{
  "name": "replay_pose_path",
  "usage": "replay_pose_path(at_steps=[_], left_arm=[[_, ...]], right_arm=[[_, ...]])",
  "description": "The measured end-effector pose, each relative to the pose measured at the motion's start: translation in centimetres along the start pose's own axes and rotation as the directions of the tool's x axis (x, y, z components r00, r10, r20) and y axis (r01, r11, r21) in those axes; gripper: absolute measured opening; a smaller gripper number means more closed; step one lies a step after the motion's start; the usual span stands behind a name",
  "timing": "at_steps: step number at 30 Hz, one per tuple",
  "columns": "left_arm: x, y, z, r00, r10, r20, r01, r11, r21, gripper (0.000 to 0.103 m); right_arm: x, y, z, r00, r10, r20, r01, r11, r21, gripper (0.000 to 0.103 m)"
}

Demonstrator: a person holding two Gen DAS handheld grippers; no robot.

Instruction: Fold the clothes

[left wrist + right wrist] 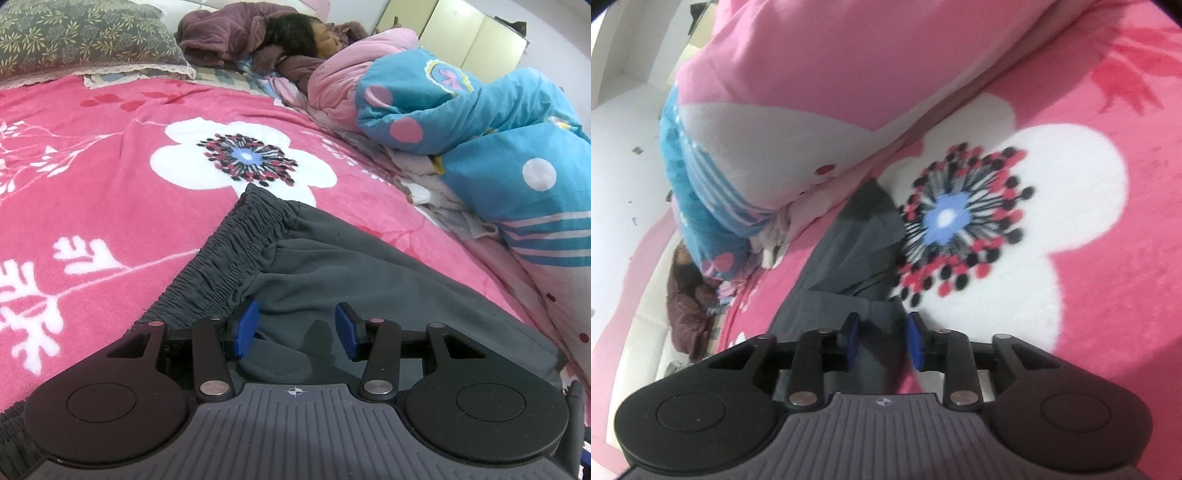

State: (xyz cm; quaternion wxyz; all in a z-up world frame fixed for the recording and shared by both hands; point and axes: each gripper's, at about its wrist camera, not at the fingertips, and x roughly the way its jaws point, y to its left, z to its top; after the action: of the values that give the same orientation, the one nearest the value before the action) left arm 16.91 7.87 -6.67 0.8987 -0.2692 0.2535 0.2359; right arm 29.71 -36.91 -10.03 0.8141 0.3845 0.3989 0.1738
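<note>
Close up, dark grey trousers point(332, 266) lie on a pink floral blanket point(110, 177). Left gripper point(293, 332) hovers, jaws apart, beside the elastic waistband point(236, 251) (the firmest hold, likely); right gripper point(881, 341) gapes over limp, light cloth.

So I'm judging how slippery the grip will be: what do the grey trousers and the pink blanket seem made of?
Grey trousers: a thin, matte woven or knit cloth, likely cotton or a blend; it creases softly and the waistband is gathered elastic. Pink blanket: plush fleece, probably synthetic; the printed flower has fuzzy, napped edges. Fibre content cannot be told.
</note>
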Motion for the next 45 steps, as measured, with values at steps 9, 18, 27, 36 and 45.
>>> replay_pose_path(at_steps=[9,18,27,36,45], left_arm=[[0.0,0.0,0.0,1.0,0.001,0.0,-0.001,1.0,0.003,0.046],[0.1,-0.1,-0.1,1.0,0.002,0.001,-0.002,1.0,-0.001,0.046],[0.1,0.1,0.0,1.0,-0.003,-0.003,0.003,1.0,-0.006,0.046],[0.1,0.3,0.2,1.0,-0.01,-0.008,0.01,1.0,-0.015,0.046],[0.0,0.4,0.4,1.0,-0.013,-0.013,0.013,0.999,-0.029,0.046]], right_arm=[[-0.6,-0.4,-0.4,0.999,0.03,-0.019,-0.029,0.999,0.041,0.028],[-2.5,1.3,-1.3,0.997,-0.015,0.08,0.017,1.0,-0.02,0.002],[-7.5,-1.4,-3.3,0.981,-0.141,0.134,0.12,0.981,0.154,0.002],[-8.7,-3.9,-3.9,0.974,-0.159,0.159,0.111,0.955,0.277,0.003],[-10.3,-1.6,-1.3,0.939,-0.242,0.244,0.216,0.968,0.127,0.006]])
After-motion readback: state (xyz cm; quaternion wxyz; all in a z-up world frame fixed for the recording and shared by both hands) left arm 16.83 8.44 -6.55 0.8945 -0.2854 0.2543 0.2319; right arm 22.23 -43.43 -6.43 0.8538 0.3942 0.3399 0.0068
